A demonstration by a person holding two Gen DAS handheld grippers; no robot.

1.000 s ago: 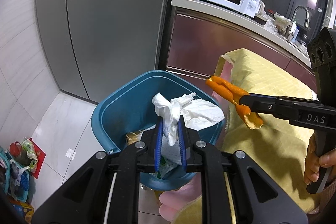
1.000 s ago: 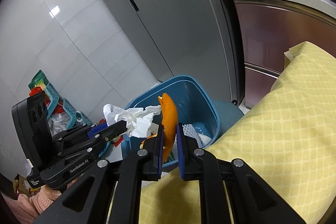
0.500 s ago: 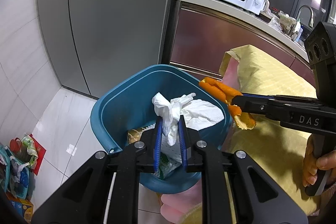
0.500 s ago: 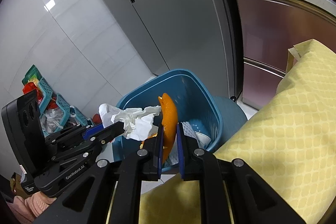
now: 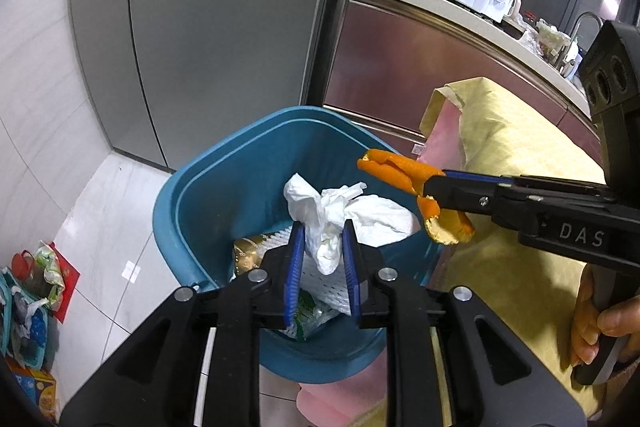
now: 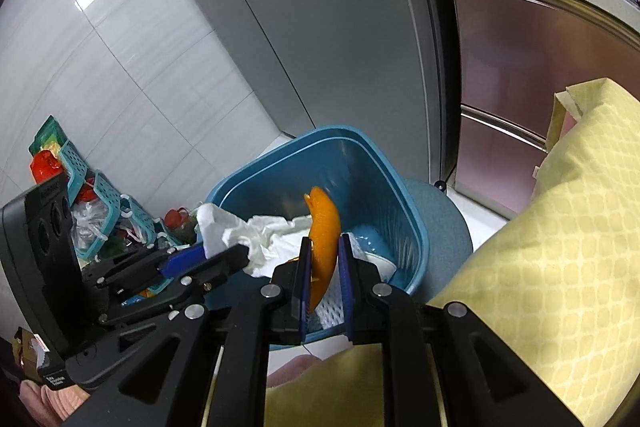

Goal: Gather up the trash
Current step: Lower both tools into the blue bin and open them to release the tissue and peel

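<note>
My left gripper (image 5: 320, 251) hangs over the blue trash bin (image 5: 192, 195), its jaws easing apart, the crumpled white tissue (image 5: 340, 219) between them with the pads barely on it. To its right, my right gripper (image 6: 325, 269) pinches a strip of orange peel (image 6: 322, 227) above the bin's rim, beside the yellow quilted cloth (image 6: 560, 267).

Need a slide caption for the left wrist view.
Left hand-held gripper opening around crumpled tissue over the blue bin.
</note>
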